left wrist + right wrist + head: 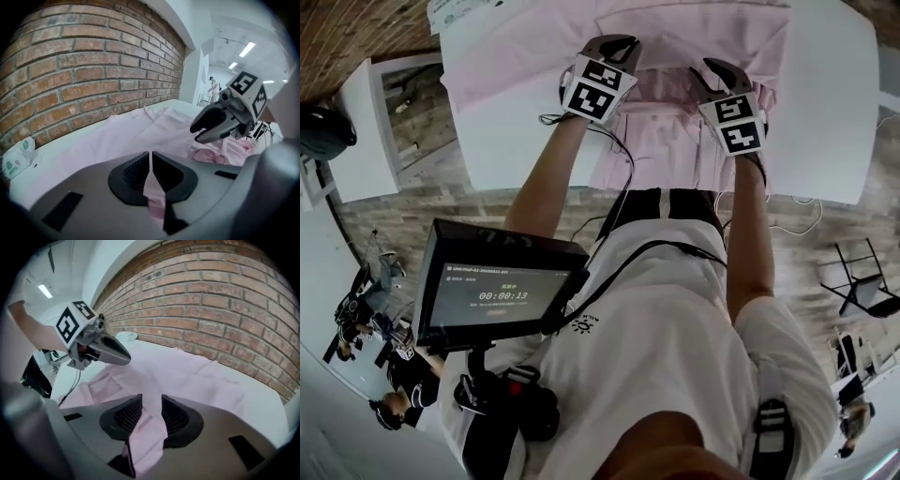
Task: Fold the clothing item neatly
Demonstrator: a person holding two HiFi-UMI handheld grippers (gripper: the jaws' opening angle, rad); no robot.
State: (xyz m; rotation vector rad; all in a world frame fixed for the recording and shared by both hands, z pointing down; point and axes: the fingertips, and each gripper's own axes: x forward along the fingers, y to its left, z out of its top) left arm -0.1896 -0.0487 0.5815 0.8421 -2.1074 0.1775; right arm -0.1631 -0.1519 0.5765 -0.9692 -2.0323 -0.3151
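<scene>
The pink shirt [525, 56] lay spread on the white table [834, 112], its near edge bunched; the left gripper [151, 171] was clamped on that edge; the right gripper [151, 414] stood open, cloth loose between its jaws; no neat fold showed yet, so most of the folding seemingly remained.

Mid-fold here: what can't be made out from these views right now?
- Head view: far end of the pink garment, cut off by the top edge.
- Head view: cloth under the left gripper and right gripper, covered by their bodies.
- Both gripper views: cloth below the jaws, behind each gripper's own housing.
</scene>
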